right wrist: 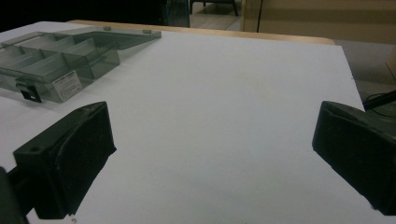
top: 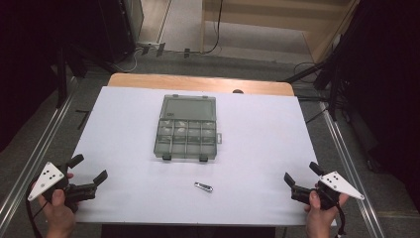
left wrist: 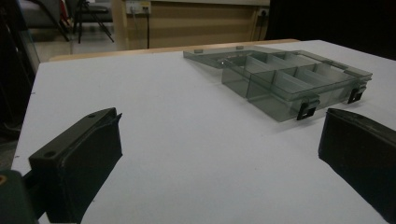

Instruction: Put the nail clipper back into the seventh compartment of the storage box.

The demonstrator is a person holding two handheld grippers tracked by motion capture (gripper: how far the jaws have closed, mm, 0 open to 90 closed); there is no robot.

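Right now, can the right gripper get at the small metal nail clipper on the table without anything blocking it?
Probably yes. The right gripper is open and the nail clipper lies alone on the white table, nearer the person than the compartment box, with bare surface between them.

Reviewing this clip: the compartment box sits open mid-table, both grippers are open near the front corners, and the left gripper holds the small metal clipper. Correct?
Not quite: the small metal clipper lies free on the table in the high view, held by neither gripper. The rest stands.
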